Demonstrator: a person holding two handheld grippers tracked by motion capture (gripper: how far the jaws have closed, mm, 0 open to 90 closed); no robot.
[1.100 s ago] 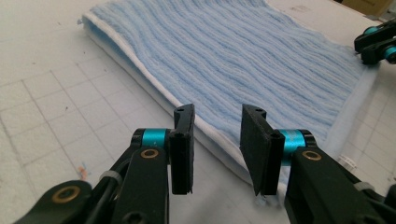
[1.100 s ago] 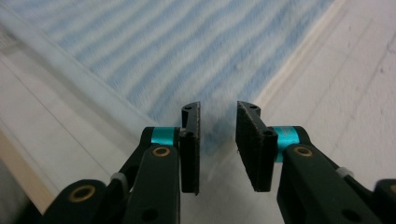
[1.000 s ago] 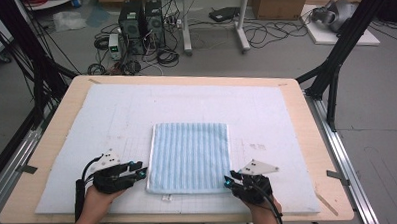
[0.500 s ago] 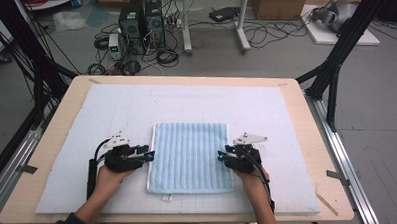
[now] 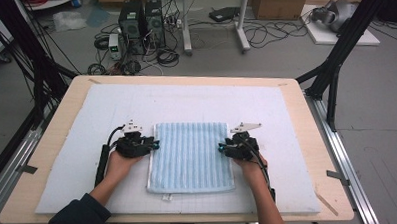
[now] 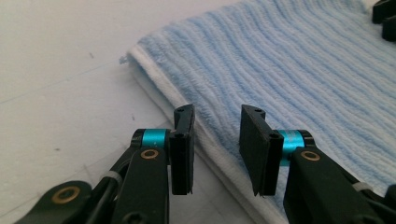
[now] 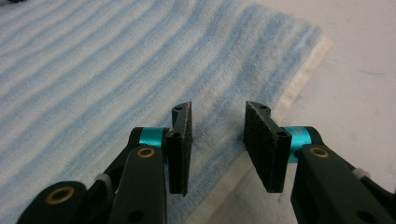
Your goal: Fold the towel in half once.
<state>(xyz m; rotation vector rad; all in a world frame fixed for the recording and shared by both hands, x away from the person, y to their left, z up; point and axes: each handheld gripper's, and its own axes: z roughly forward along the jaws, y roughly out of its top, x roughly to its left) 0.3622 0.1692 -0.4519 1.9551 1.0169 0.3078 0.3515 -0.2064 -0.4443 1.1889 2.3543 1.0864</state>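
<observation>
White padding (image 5: 77, 146) covers the table, nothing blocking — folded blue striped towel (image 5: 190, 155) (white-edged) lies flat; left gripper (image 5: 155, 143) and right gripper (image 5: 221, 148) gape partway, having just narrowed, empty.

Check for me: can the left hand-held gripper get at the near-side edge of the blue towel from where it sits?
Probably yes. The left hand-held gripper sits open right over the towel's white side edge, and nothing lies between its jaws and the cloth.
</observation>
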